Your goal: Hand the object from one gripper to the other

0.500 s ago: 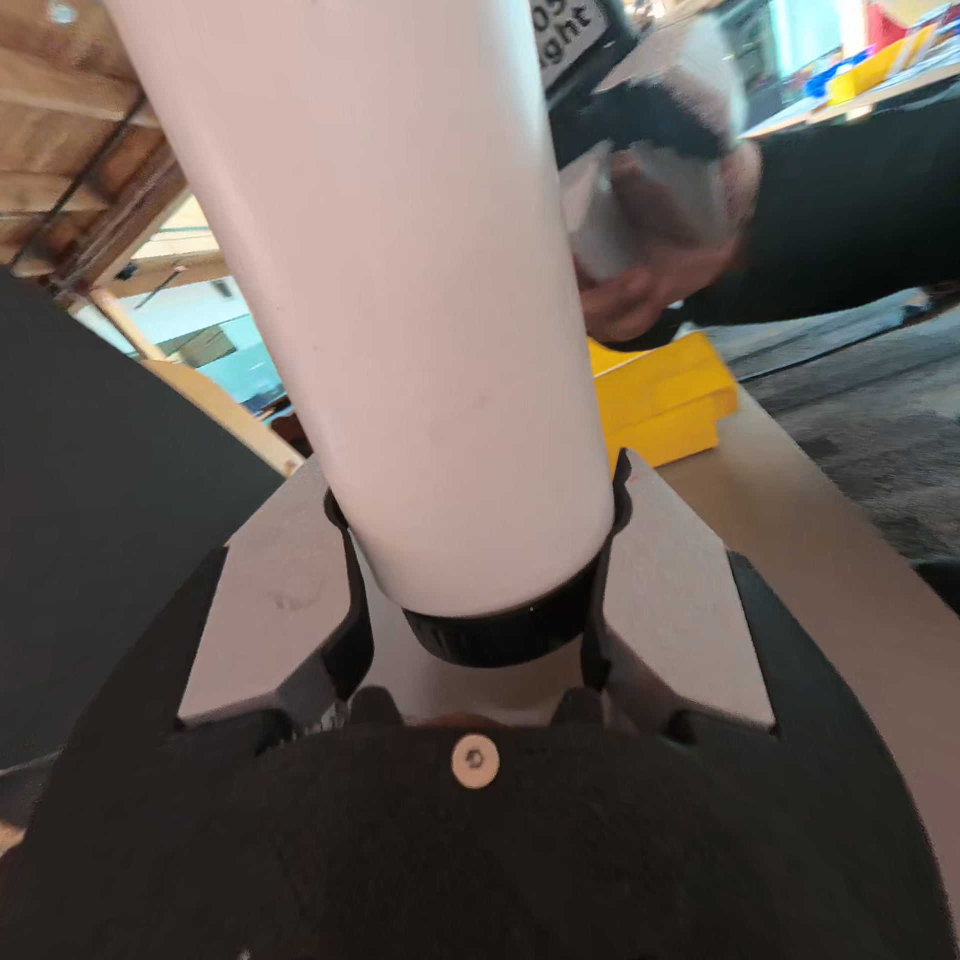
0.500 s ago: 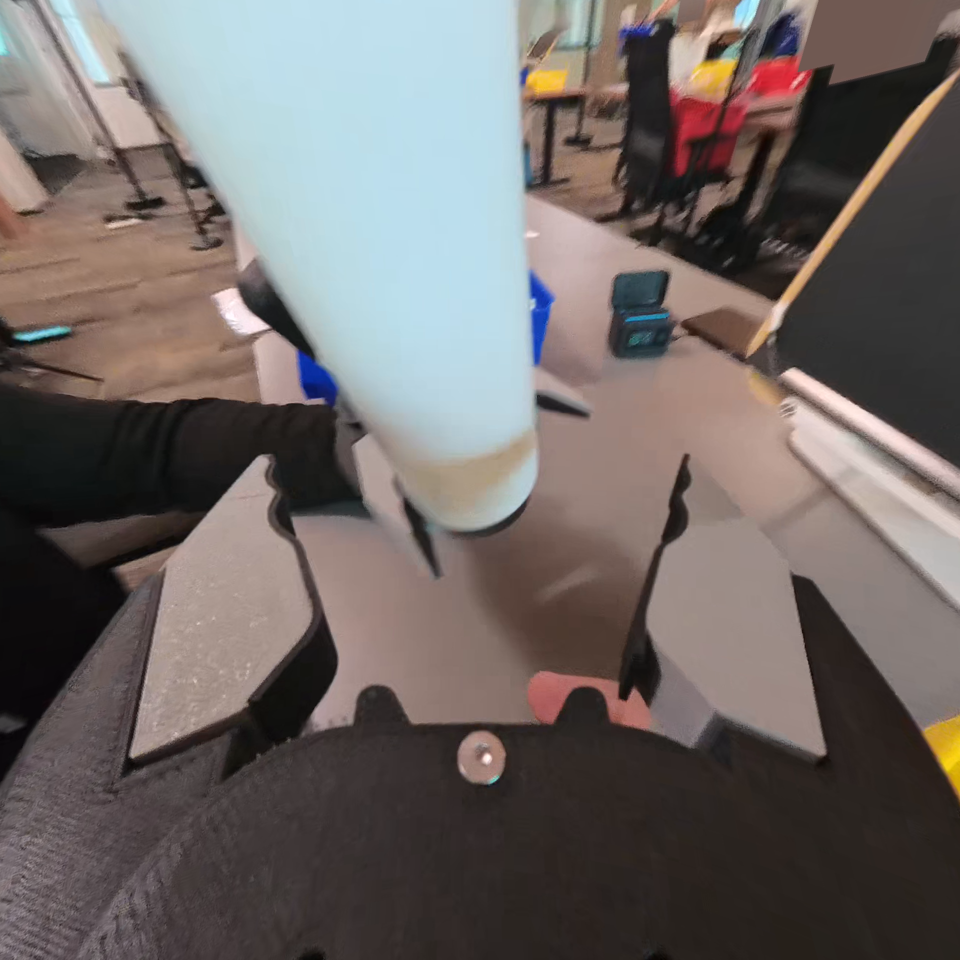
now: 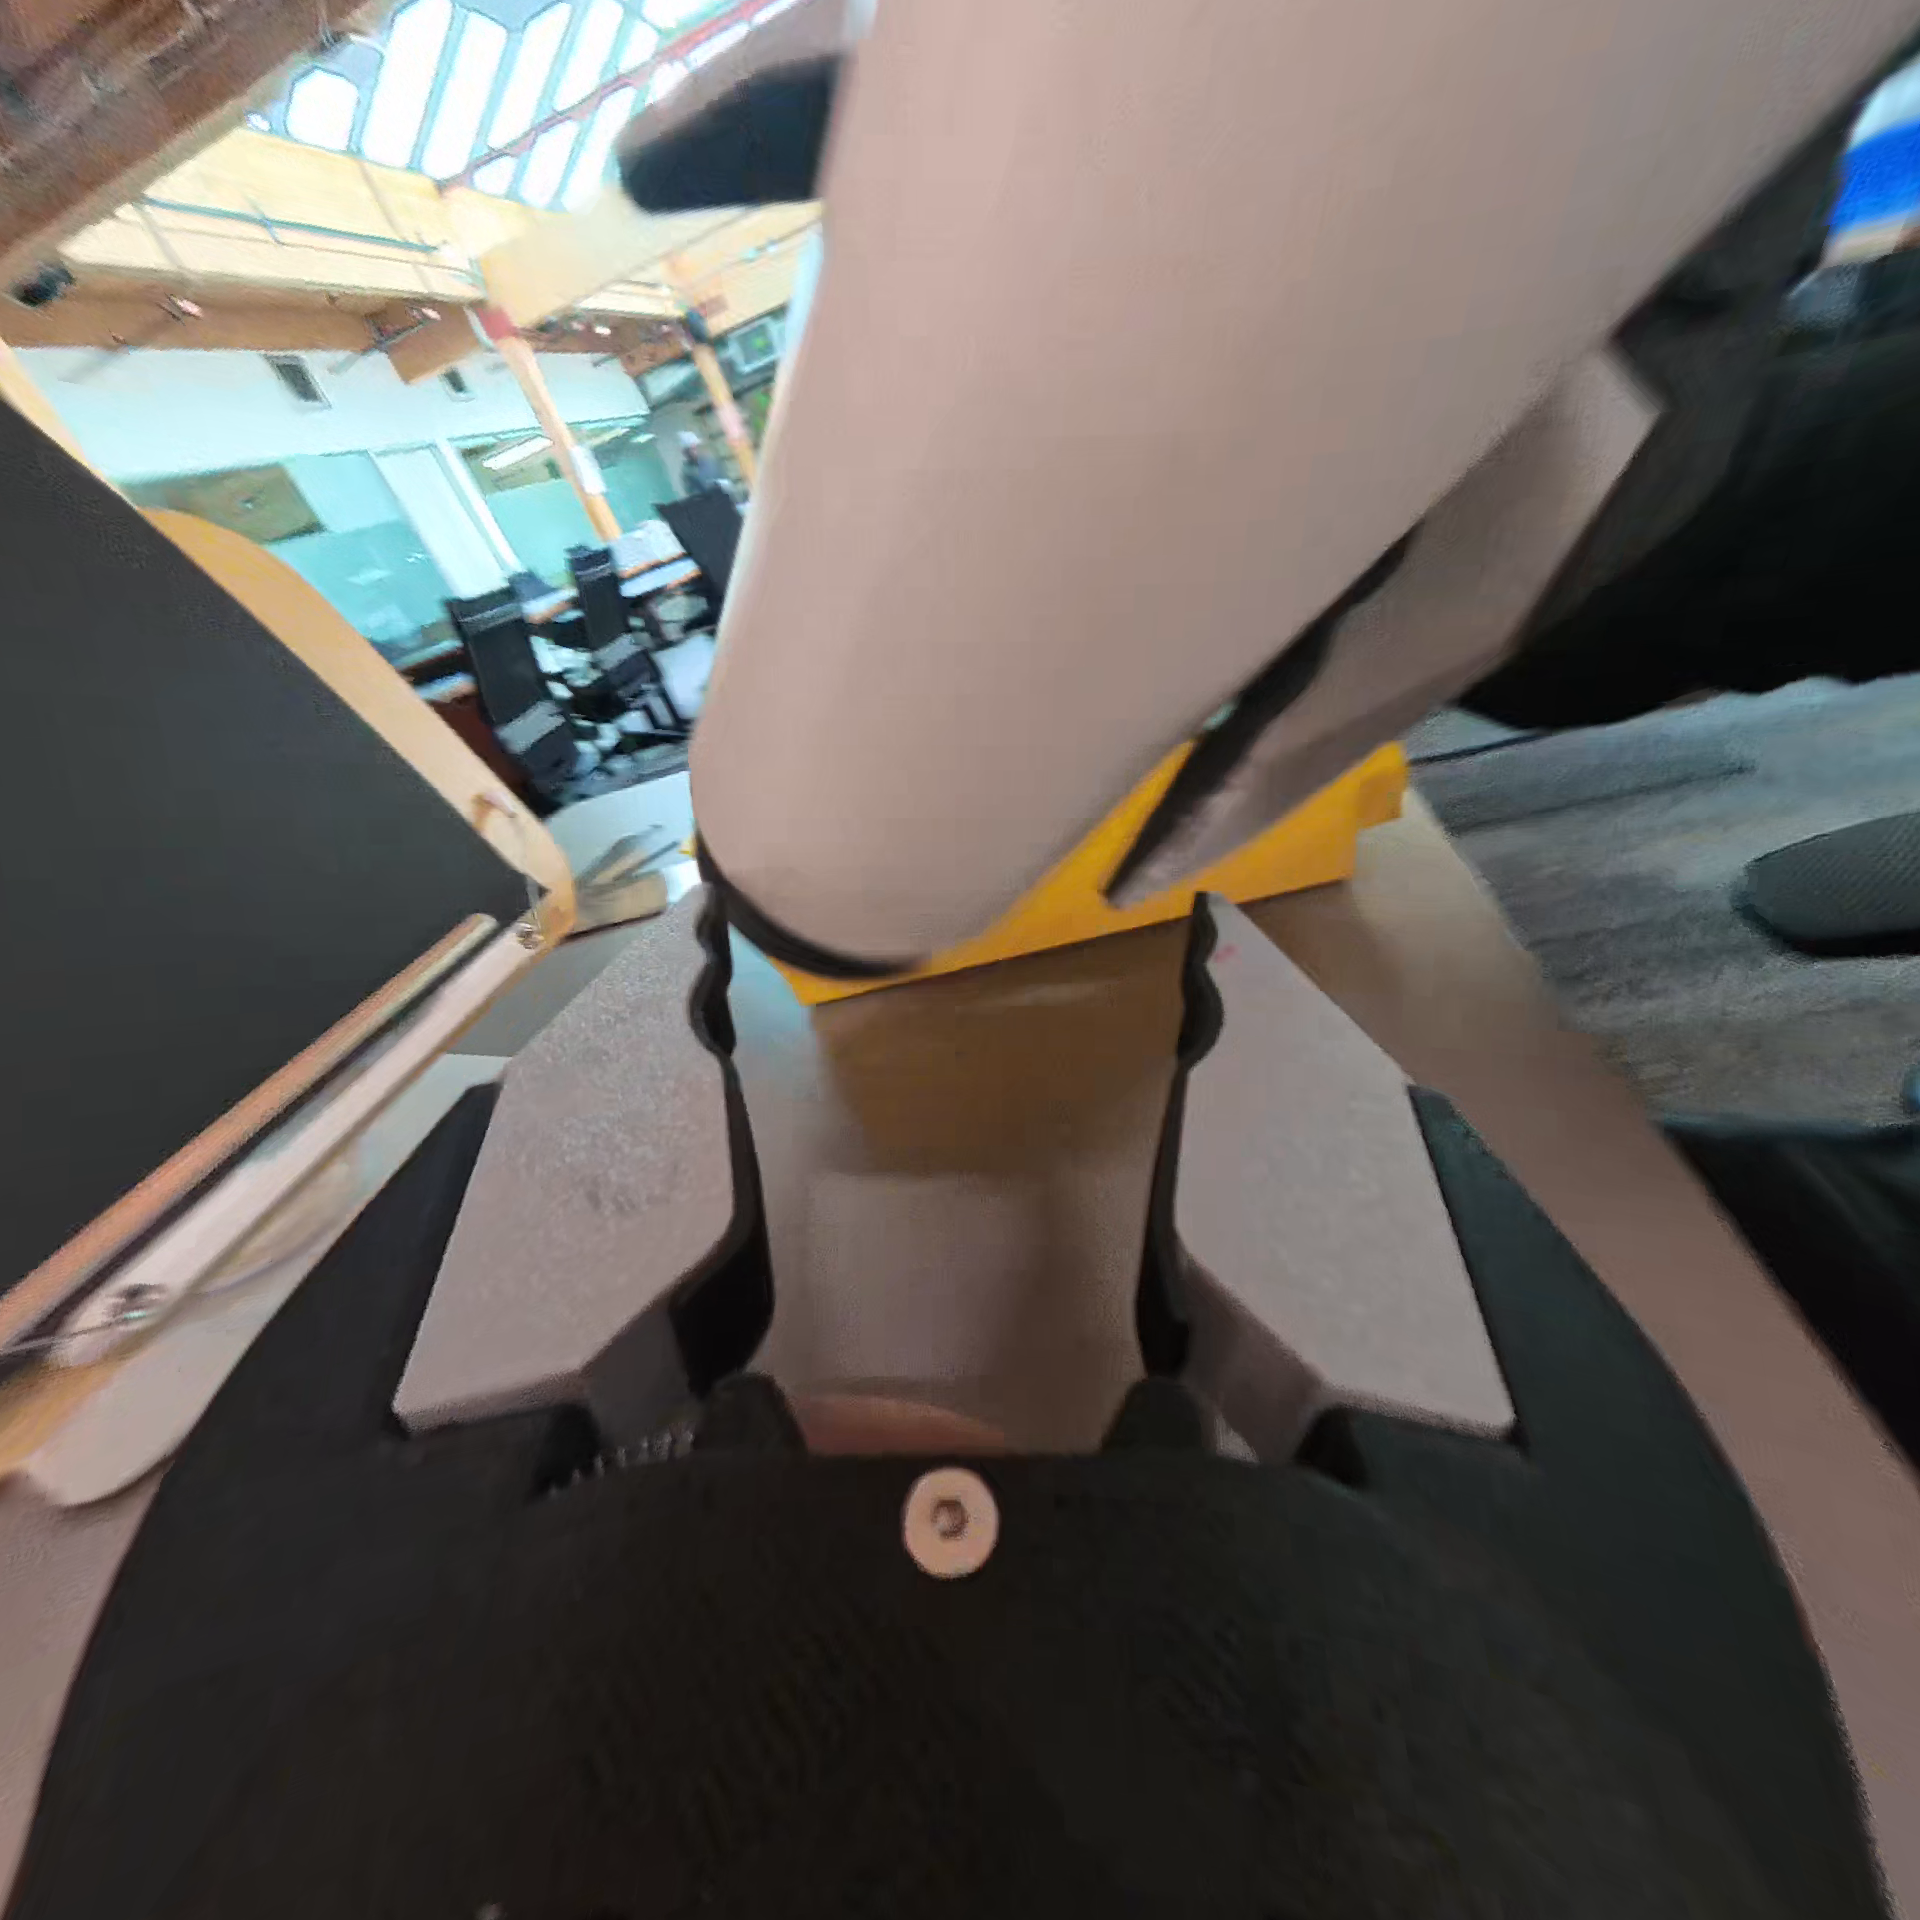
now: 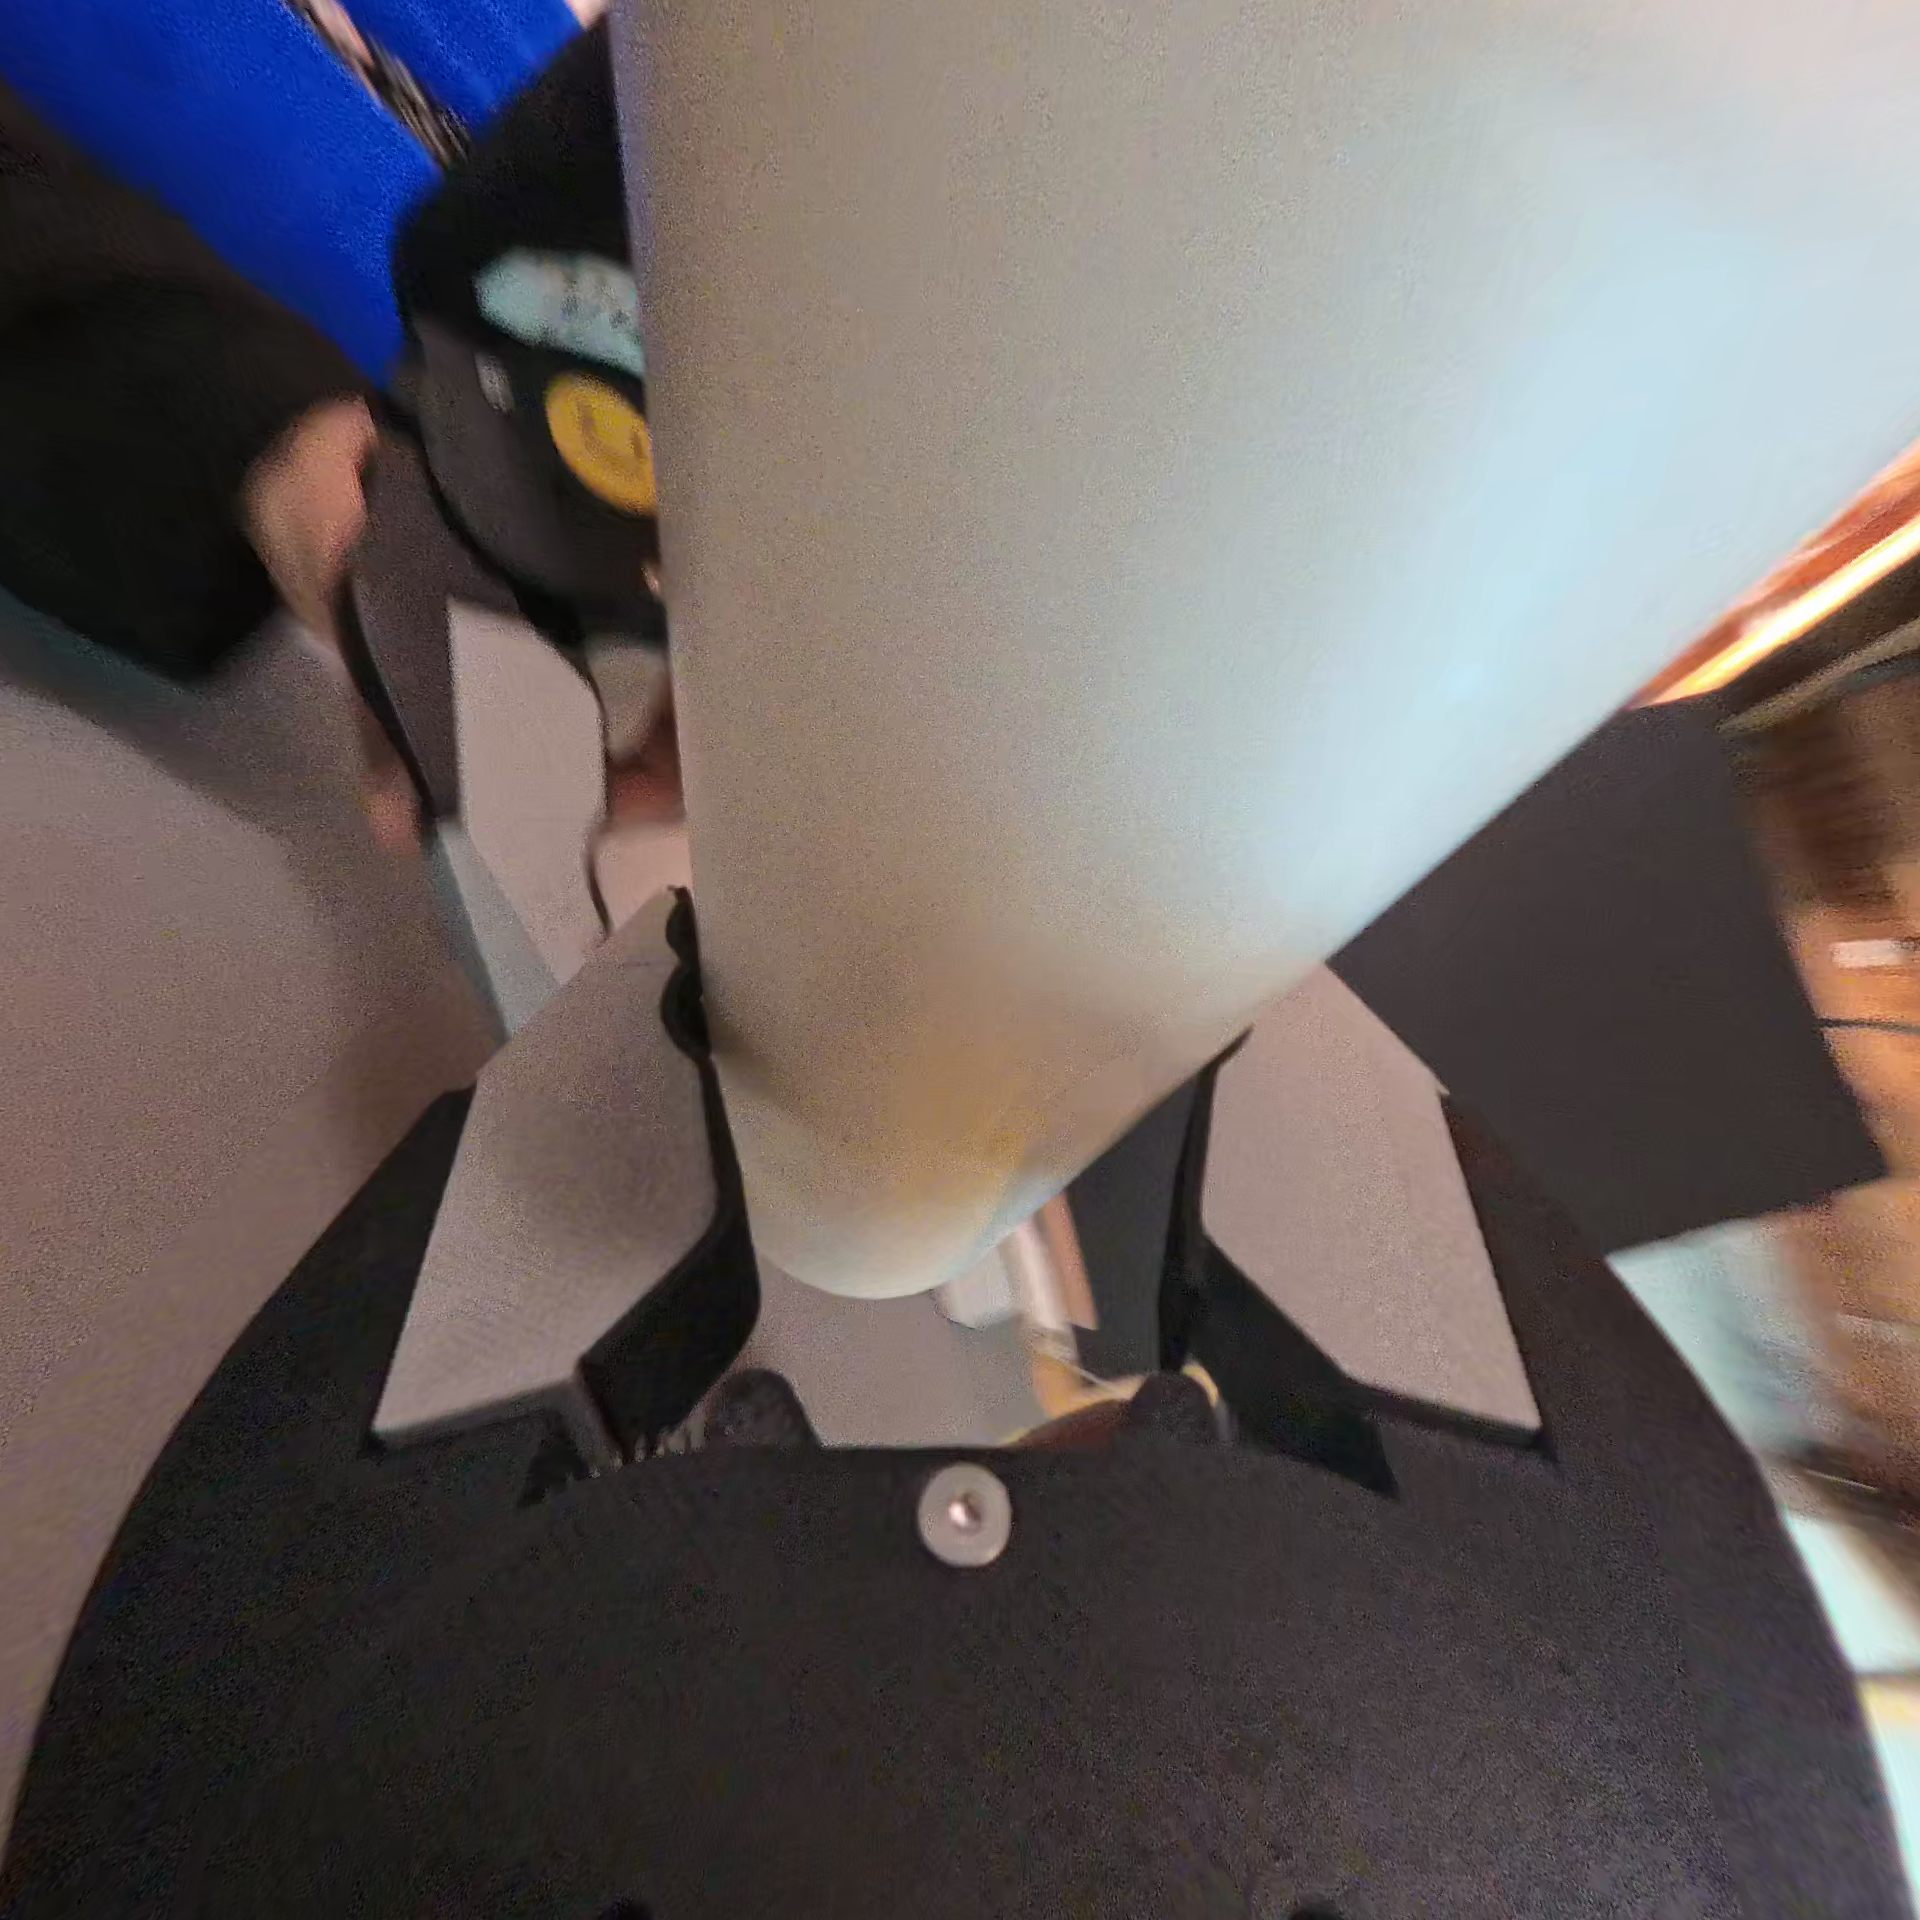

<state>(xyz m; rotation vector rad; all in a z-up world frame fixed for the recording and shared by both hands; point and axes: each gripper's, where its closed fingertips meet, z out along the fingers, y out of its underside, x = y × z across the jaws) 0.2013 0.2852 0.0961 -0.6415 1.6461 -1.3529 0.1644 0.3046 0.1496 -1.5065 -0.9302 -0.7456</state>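
Observation:
A white bottle [image 3: 1039, 468] with a black cap end hangs tilted just beyond the tips of my left gripper [image 3: 951, 914], which is open and empty. A finger of the right gripper [image 3: 1455, 623] presses on the bottle's right side in the left wrist view. In the right wrist view my right gripper [image 4: 961, 971] is shut on the white bottle [image 4: 1091, 571] near its plain end, with a finger on each side. The left gripper [image 4: 416, 675], held by a hand, shows farther off at the left, apart from the bottle.
A yellow bin [image 3: 1268, 862] stands on the grey table [image 3: 1455, 1091] behind the bottle. A black panel with a wooden edge [image 3: 208, 779] stands at the left. A blue bin [image 4: 229, 156] sits at the upper left of the right wrist view. A dark sleeve [image 4: 135, 447] is near it.
My left gripper has opened and let go of the bottle's cap end, which has drawn away. My right gripper has closed on the bottle's other end.

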